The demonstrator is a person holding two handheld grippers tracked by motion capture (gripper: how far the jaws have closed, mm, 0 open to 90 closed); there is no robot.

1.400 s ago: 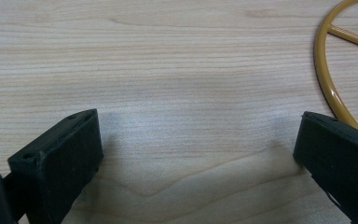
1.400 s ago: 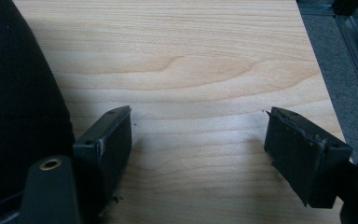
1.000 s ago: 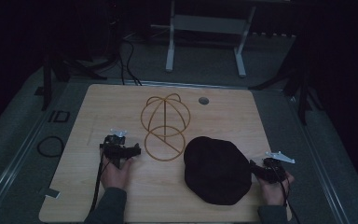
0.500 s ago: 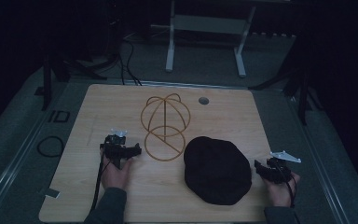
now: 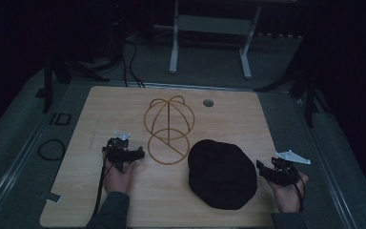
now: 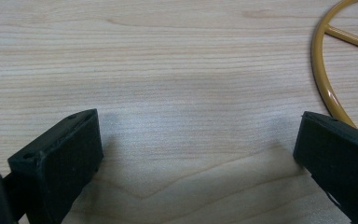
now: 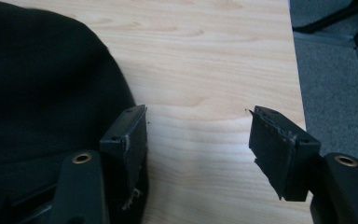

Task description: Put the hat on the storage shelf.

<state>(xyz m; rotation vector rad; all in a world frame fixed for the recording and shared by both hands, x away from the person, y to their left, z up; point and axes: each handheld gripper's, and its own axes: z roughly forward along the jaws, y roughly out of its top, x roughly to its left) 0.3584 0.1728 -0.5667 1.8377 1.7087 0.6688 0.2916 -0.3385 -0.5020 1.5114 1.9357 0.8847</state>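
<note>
The black cap [image 5: 222, 174] lies flat on the table [image 5: 124, 105], near its right front; the right gripper [image 5: 262, 168] sits just beside its right edge, jaws apart on nothing, having just been opening; the left gripper [image 5: 138, 153] rests released beside the yellow wire stand [image 5: 168, 129]; no writing is readable.

Table hole [image 5: 208, 102], floor cables [image 5: 52, 149]

"ID" mark on grey floor [image 5: 59, 119] left of table [image 5: 124, 114]
</note>
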